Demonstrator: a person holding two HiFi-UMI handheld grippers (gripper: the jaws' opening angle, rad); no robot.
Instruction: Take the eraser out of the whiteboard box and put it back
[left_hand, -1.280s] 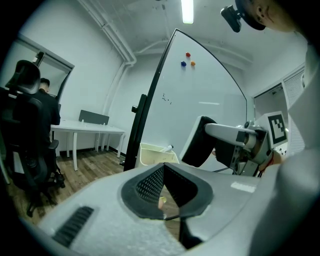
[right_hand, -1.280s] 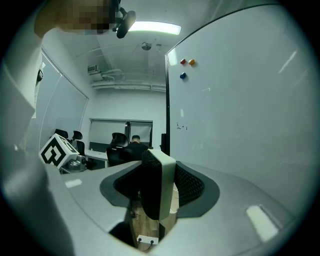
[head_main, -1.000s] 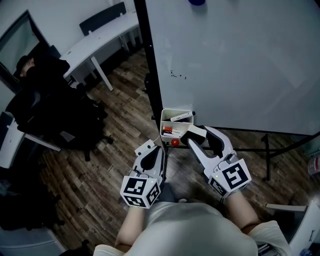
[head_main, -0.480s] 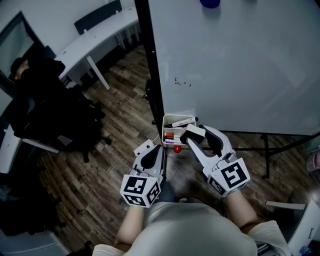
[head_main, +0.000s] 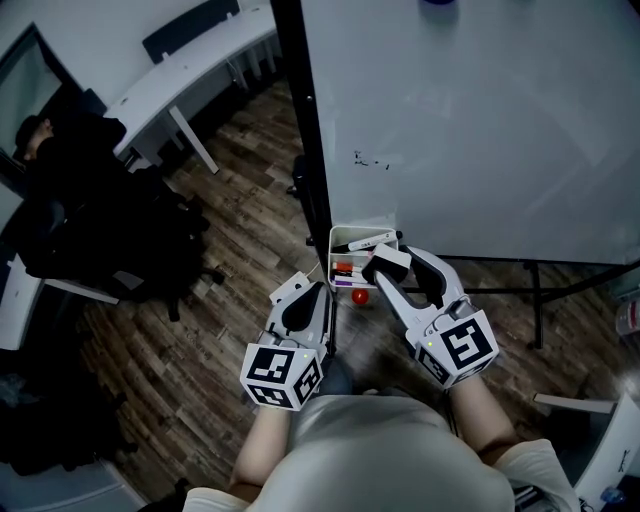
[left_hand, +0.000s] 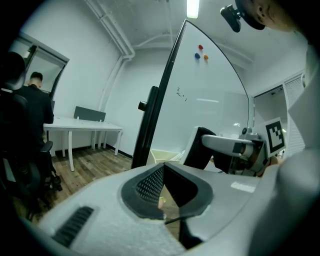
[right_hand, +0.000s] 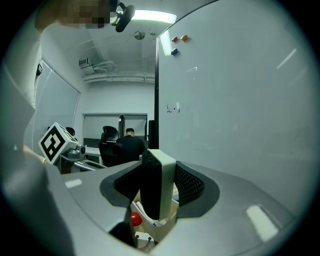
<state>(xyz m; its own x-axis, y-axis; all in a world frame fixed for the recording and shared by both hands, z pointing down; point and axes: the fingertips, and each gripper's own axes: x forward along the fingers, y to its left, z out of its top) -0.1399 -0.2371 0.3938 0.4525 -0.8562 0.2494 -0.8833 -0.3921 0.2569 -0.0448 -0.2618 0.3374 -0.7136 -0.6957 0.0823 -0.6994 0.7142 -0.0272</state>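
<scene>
Since a second ago my right gripper (head_main: 392, 265) has carried the eraser (head_main: 390, 262) a little closer to the box (head_main: 345, 238), and it now overlaps the box's near right rim. The eraser is a block with a white back and a dark felt face, standing upright. The right fingers (right_hand: 190, 185) are spread fairly wide and pinch it on both flat sides, near their tips, so it sticks up above them. The box, with markers inside, sits just beyond and below those tips. The left gripper (head_main: 318, 292) has its fingers (left_hand: 147, 185) pressed together, holding nothing, well to the left of the eraser.
</scene>
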